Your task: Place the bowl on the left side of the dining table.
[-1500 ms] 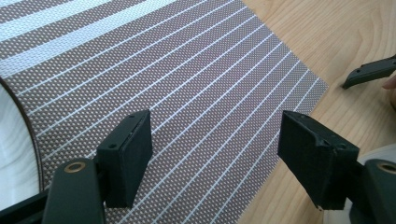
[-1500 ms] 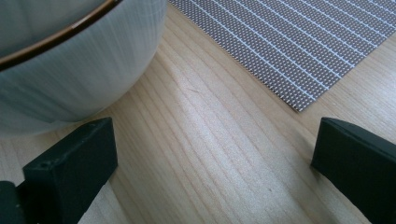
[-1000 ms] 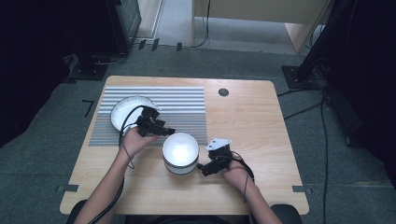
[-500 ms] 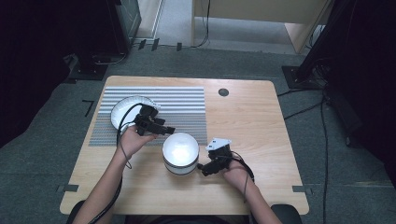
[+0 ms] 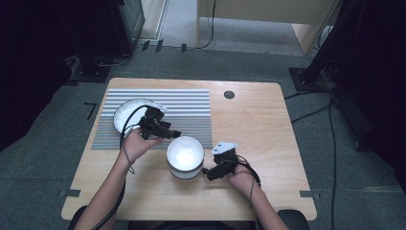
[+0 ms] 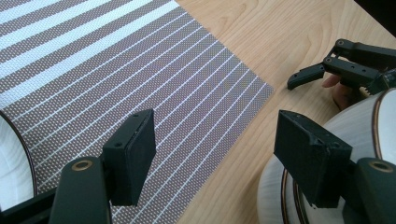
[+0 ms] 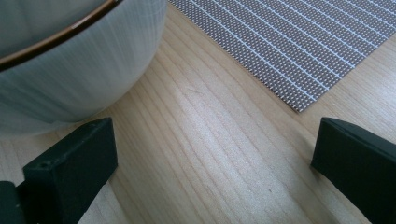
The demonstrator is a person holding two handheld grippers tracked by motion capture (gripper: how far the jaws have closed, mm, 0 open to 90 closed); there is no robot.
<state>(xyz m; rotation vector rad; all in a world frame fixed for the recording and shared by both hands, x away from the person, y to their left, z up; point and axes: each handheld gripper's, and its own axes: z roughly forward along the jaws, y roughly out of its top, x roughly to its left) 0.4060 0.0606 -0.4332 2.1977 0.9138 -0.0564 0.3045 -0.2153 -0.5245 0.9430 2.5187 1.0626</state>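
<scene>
A white bowl [image 5: 184, 155] with a brown rim stands on the wooden table [image 5: 258, 120], near its front; it seems to sit nested in another. My left gripper [image 5: 175, 134] hovers just behind and left of the bowl, over the edge of the striped placemat [image 5: 191, 103]. In the left gripper view the left gripper [image 6: 215, 140] is open and empty, with the bowl [image 6: 369, 135] beside its right jaw. My right gripper [image 5: 208, 173] rests low at the bowl's right side. The right gripper [image 7: 215, 154] is open on bare wood, the bowl [image 7: 70, 65] just past its left jaw.
A white plate [image 5: 129, 112] lies on the placement's left part, behind my left hand, and its brown-edged rim [image 6: 11, 168] shows by the left jaw. A round cable hole [image 5: 229, 95] sits at the table's back. Dark floor and cables surround the table.
The left gripper has shifted only slightly over the mat's edge. The right gripper and the bowl have stayed put.
</scene>
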